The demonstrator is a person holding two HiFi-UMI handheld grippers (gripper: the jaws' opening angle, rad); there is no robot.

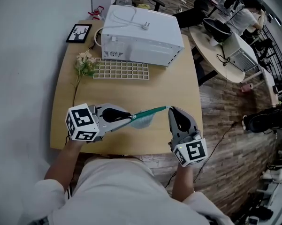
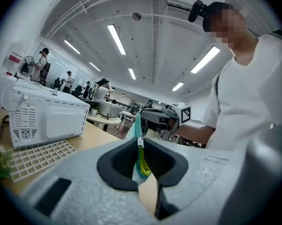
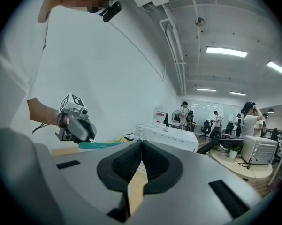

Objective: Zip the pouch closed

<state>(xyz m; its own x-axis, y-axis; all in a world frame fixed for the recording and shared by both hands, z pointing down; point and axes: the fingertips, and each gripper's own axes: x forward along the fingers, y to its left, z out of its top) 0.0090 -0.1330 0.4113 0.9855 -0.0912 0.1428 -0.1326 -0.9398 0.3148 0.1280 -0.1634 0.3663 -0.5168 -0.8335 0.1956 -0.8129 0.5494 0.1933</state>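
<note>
Left gripper (image 1: 131, 117) pinches the zip tab (image 2: 140, 142). Right gripper (image 1: 170, 109), at three o'clock, pinches the end of the pouch (image 1: 141, 120). Tugging hard could slip it loose.

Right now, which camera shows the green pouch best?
The head view: the whole pouch shows, stretched out lengthwise. The left gripper view shows only its zipper end pinched between the fingers; the right gripper view, just a thin green edge.
</note>
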